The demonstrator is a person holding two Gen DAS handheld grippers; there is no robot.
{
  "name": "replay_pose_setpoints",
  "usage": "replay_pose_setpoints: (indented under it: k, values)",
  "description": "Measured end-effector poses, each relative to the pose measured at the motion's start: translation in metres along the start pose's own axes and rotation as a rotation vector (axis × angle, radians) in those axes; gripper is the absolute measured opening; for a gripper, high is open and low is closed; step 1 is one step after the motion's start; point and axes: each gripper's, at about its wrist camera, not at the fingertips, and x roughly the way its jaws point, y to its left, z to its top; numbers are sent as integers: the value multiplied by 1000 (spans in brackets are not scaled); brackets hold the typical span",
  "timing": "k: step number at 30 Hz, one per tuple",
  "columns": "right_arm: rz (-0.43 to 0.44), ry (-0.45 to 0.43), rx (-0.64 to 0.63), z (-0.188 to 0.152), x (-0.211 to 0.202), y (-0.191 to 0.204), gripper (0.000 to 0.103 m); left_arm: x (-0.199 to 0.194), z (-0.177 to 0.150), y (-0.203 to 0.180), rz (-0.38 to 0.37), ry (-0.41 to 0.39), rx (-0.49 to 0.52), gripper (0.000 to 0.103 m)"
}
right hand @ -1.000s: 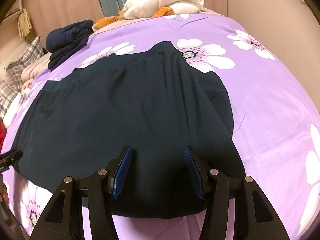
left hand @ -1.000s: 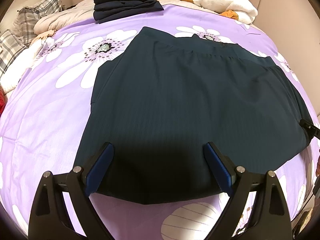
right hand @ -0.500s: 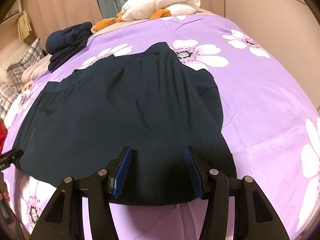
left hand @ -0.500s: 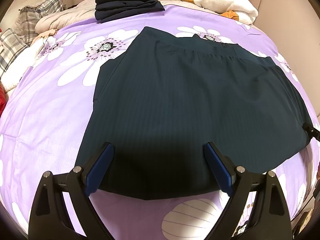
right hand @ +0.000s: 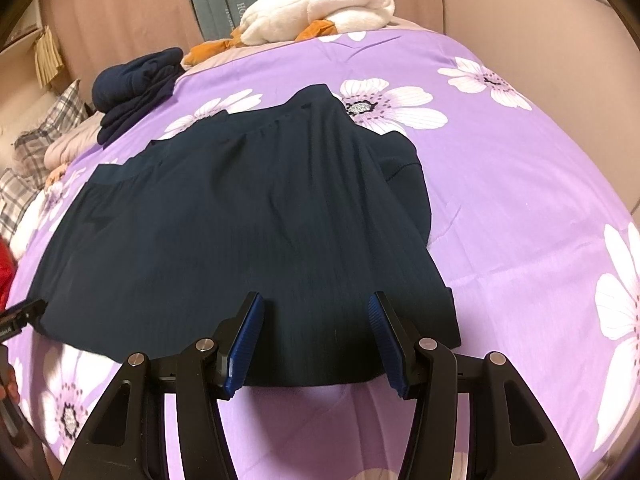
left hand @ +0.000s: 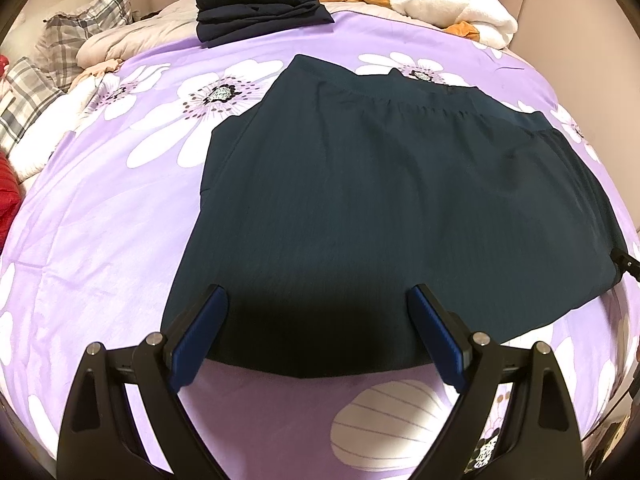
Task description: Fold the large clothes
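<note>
Since a second ago the one dark navy ribbed skirt [left hand: 400, 208] has slid slightly away in both views, still spread flat on the single bed's purple cover printed with white flowers [left hand: 100, 220], backed by pinkish curtains. Behind lie one folded navy stack [left hand: 256, 0], one white fluffy blanket [left hand: 452, 4] and two plaid pillows [left hand: 68, 32]. Both blue-padded tongs, left [left hand: 316, 332] and right [right hand: 314, 338], hover released above the near hem.

A purple flowered bed [left hand: 120, 208] is seen; a dark skirt [left hand: 392, 200] is spread on it, folded dark clothes [left hand: 256, 0] stacked beyond the skirt.
</note>
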Motion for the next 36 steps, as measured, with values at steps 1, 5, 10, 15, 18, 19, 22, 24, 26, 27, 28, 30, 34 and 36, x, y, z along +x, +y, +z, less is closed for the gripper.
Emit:
replay_pose_setpoints:
  k: [1, 5, 10, 15, 18, 19, 22, 24, 26, 27, 28, 30, 34, 36]
  values:
    - [2, 1, 2, -1, 0, 0, 54, 0, -1, 0, 2, 1, 1, 92]
    - [6, 1, 7, -4, -2, -1, 54, -1, -3, 0, 7, 4, -2, 92]
    - [3, 3, 6, -7, -5, -1, 54, -2, -5, 2, 14, 6, -14, 93]
    - [3, 3, 11, -10, -7, 0, 54, -4, -7, 5, 21, 9, -20, 94]
    - [4, 5, 16, -12, -10, -1, 54, -6, -9, 8, 23, 7, -34, 94]
    - [3, 6, 17, -12, -10, -1, 54, -8, -10, 11, 24, 0, -43, 94]
    - [-15, 4, 16, -14, -15, 1, 54, -11, -12, 16, 27, -18, -66, 93]
    - [-50, -13, -2, -16, -22, 6, 54, -16, -12, 18, 27, -40, -79, 93]
    - [-50, -46, -30, -17, -31, 14, 54, -21, -11, 16, 20, -64, -80, 93]
    - [-33, -63, -44, -17, -35, 20, 54, -23, -10, 14, 14, -73, -76, 93]
    - [-15, -71, -56, -18, -37, 25, 54, -24, -9, 9, 6, -81, -67, 93]
    - [39, -73, -95, -18, -35, 43, 54, -23, -6, -2, 0, -86, -48, 93]
    - [105, -52, -149, -14, -16, 80, 54, -18, 0, -24, -18, -89, -4, 93]
    - [134, -50, -164, -11, -7, 96, 54, -14, 4, -34, -21, -88, 14, 93]
